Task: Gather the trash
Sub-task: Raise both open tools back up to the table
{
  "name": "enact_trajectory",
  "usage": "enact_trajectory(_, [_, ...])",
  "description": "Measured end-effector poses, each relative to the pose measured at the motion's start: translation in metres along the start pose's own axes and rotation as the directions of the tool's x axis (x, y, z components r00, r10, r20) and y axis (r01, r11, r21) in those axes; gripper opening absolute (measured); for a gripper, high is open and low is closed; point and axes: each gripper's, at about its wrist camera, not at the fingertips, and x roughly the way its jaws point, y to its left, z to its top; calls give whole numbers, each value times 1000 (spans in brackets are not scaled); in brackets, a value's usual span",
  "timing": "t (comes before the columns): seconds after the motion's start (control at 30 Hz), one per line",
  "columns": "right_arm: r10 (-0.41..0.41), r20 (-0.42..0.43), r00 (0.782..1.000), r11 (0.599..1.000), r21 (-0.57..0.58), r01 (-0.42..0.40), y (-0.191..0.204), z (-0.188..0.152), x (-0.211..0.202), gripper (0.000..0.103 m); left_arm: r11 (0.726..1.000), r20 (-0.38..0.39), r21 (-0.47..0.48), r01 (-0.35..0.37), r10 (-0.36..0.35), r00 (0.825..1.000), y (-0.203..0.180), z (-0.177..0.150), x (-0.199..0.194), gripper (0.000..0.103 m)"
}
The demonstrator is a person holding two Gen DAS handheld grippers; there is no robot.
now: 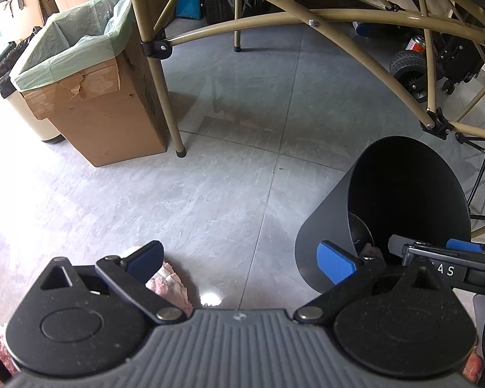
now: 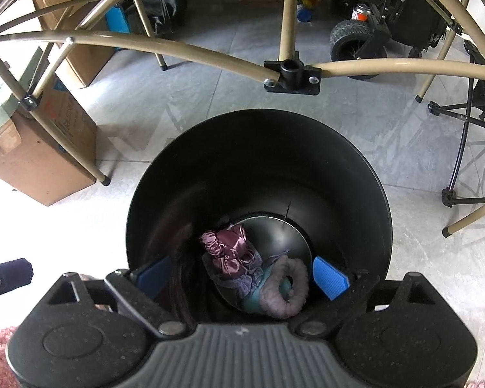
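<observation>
Right wrist view: open right claw (image 2: 242, 278) over black bin (image 2: 365, 174).

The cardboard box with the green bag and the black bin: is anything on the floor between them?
No. In the left wrist view, only bare grey floor tiles lie between the cardboard box and the black bin.

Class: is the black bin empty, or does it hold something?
Not empty: the black bin holds a satin scrunchie and fuzzy ring at its bottom.
</observation>
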Motion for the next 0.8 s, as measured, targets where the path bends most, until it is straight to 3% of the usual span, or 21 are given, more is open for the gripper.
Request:
enact_trajectory(0.2, [13, 20, 1000, 1000, -7, -13, 0, 0, -8, 95, 1000, 13, -1, 1, -1, 1000, 0, 0, -3, 103])
enact_trajectory(0.5, [30, 122, 992, 999, -30, -27, -2, -2, -45, 95, 1000, 127, 26, -16, 12, 992, -8, 2, -26, 103])
enact_trajectory(0.67, [41, 200, 979, 999, -31, -36, -10, -3, -73, 95, 999, 209, 44, -23, 13, 978, -16, 2, -42, 103])
enact_trajectory(0.8, [56, 267, 962, 998, -22, -52, -19, -4, -97, 95, 998, 313, 54, -45, 26, 949, -21, -1, -59, 103])
